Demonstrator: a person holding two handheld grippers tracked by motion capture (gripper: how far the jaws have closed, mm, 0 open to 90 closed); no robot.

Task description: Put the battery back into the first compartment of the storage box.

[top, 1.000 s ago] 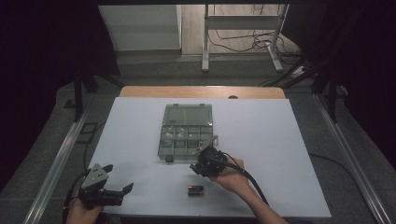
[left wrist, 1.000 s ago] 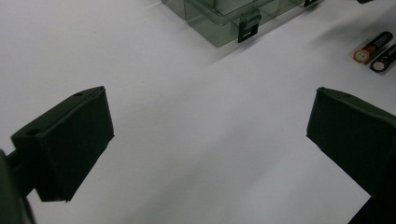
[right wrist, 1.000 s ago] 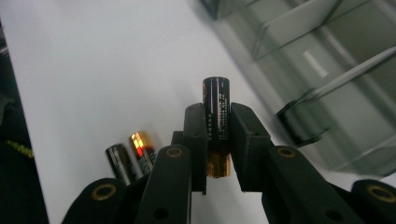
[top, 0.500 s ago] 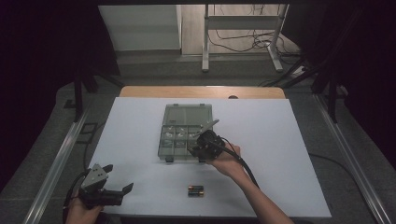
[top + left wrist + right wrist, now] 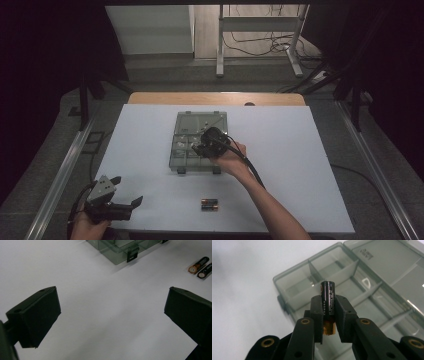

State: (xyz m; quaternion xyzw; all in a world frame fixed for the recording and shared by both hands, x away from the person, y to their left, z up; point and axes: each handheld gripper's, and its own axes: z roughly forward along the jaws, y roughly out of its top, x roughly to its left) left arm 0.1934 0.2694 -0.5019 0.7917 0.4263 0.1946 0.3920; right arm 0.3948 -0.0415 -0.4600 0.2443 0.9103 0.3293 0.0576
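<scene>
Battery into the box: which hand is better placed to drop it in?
Right. Its tool is shut on a battery above the open box. The left tool sits open and empty near the table's front edge.

Right gripper fingers clamped tight, arm outstretched; left gripper low, fingers wide apart.

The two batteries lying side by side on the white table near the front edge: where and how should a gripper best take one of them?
Grip one battery across the middle of its round body, coming from straight above. Both lie flat and seem to touch, so take the outer one from its free side. The open left hand-held gripper is closest; the right hand-held gripper already clamps a battery over the box.
</scene>
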